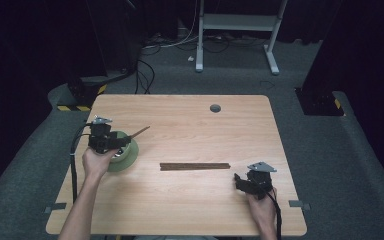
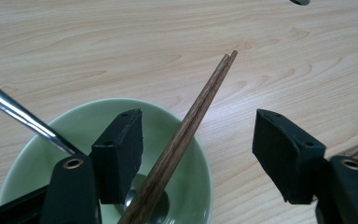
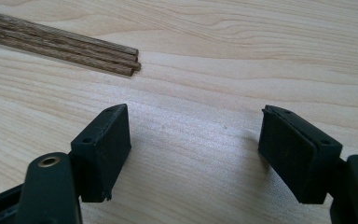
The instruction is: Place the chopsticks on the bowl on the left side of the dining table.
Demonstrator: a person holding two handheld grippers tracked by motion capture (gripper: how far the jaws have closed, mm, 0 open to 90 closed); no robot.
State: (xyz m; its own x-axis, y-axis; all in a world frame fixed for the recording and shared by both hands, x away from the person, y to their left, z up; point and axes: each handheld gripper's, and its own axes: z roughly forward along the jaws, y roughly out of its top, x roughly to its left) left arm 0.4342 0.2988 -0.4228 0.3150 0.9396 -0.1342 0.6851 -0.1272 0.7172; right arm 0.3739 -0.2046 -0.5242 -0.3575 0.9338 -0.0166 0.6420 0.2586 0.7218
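chopsticks [image 2: 182, 140] lean in the green bowl [image 2: 186, 196] at the table's [image 1: 190, 120] left, tips propped on its rim, lying loose between the left gripper's [image 2: 198, 154] parted jaws, seemingly released, while the right gripper [image 3: 196, 154] waits open near the remaining sticks [image 1: 195, 166].

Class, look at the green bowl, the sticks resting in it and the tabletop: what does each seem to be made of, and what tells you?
Bowl: probably glazed ceramic, though it might be plastic; smooth, pale green, softly glossy.
Sticks: dark-stained wood; lengthwise grain shows, matt finish.
Tabletop: light wood or wood-look laminate; wavy printed-looking grain, smooth, low sheen.
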